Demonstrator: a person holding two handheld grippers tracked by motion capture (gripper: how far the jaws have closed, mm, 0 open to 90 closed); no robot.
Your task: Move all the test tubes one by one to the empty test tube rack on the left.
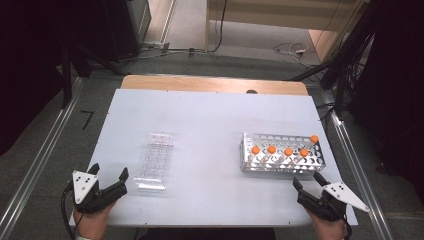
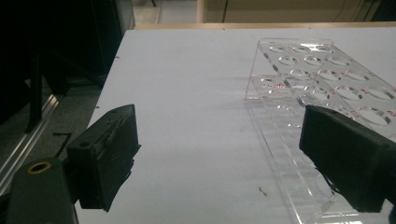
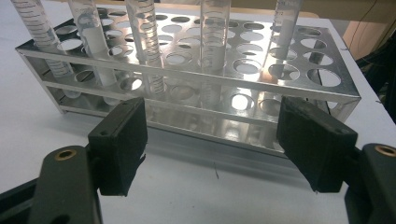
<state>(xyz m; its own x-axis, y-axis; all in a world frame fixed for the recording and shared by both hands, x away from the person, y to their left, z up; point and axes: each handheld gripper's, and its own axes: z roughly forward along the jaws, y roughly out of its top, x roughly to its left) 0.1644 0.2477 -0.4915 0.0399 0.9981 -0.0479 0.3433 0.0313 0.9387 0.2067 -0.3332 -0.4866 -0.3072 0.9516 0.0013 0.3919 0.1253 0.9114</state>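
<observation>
A: Two racks are seen on the white table (image 1: 210, 120) in the high view. How are they placed against its edges?

B: The clear plastic rack (image 1: 155, 161) is laid left of centre, its long axis running away from the person, its near end close to the front edge. The metal rack (image 1: 282, 154) is set to the right, its long axis running across the table, near the right edge. A broad bare stretch is left between them. Five orange-capped tubes (image 1: 280, 149) are stood upright in the metal rack.

A: And the grippers there?

B: The left gripper (image 1: 107, 174) is held at the front left corner, the right gripper (image 1: 306, 179) just before the metal rack; both are spread wide with nothing between the jaws.

A: What is given by the left gripper view?

B: The clear plastic rack (image 2: 322, 88) is seen ahead and to the right, partly behind the right jaw; bare table is left ahead, up to the left edge. Nothing is gripped.

A: And the right gripper view?

B: The metal rack (image 3: 196, 88) is seen broadside, close ahead, tubes (image 3: 144, 42) upright; the jaws are parted and empty.
</observation>
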